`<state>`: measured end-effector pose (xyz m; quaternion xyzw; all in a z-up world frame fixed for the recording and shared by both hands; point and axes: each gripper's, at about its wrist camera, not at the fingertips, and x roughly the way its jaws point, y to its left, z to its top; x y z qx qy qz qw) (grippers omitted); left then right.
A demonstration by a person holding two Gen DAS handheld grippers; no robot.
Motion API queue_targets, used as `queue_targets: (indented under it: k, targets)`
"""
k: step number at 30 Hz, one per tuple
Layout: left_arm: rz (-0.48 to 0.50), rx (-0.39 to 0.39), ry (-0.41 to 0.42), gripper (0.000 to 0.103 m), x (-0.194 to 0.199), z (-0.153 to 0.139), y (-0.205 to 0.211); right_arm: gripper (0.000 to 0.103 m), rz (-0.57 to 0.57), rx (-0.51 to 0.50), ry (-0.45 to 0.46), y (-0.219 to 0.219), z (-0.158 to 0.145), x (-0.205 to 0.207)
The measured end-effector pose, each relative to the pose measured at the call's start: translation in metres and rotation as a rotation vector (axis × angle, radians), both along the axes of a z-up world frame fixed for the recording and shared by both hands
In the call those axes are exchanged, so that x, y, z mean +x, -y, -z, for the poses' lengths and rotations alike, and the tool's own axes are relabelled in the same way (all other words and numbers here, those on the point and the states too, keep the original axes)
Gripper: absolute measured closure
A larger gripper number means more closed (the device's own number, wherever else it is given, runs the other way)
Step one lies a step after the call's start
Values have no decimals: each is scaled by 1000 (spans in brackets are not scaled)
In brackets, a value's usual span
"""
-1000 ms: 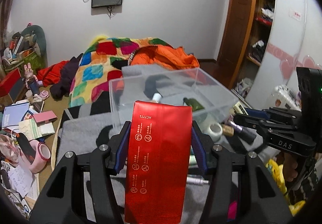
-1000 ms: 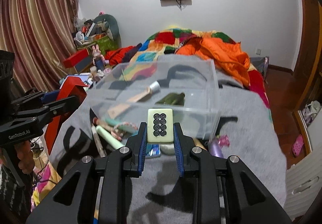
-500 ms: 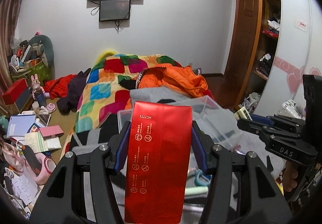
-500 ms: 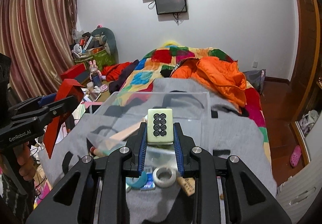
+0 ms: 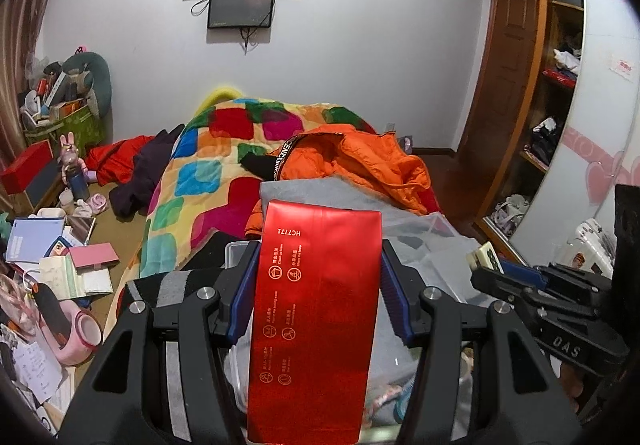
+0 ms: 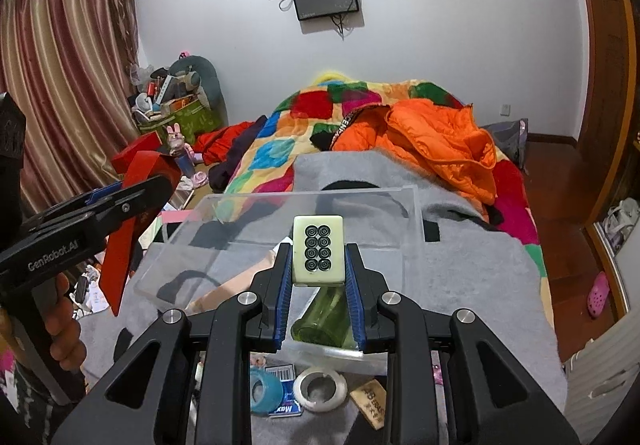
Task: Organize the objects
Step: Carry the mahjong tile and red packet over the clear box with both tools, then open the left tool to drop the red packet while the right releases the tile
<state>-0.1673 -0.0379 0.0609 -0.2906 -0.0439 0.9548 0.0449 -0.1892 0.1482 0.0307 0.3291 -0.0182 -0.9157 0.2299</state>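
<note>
A red pouch (image 5: 316,309) is pinched upright between the blue pads of the left tongs (image 5: 316,285), its printed text upside down. It is held in the air above the near left corner of a clear bin (image 6: 320,201). A mahjong tile (image 6: 319,247), showing eight circles, is clamped between the pads of the right tongs (image 6: 319,265), above the bin's near edge. The bin is set on a grey blanket (image 6: 460,257) spread over a bed. A green bottle (image 6: 324,319) is seen lying inside the bin, below the tile. Just in front of the bin, a tape roll (image 6: 320,385), a blue ring (image 6: 266,391) and a small wooden block (image 6: 370,403) are scattered on the blanket. An orange jacket (image 6: 436,141) is piled on a patchwork quilt (image 6: 320,113) behind.
</note>
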Motion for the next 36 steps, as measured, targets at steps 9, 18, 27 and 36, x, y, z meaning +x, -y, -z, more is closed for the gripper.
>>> queue_targets:
  k: [9,18,27,36]
  targets:
    - [-35,-74,30,48,-26,22,-6,81,-25,7,73,10,23,-16]
    - [-1,-72,94,48,-40,49,-14,81,-74,56,99,37,38,-20]
    - [26,-29,148,48,-40,59,-9,81,-103,119,128,57,52,-23]
    - [18,-44,123,39,-14,52,-5,81,-94,164,93,61,50,-15]
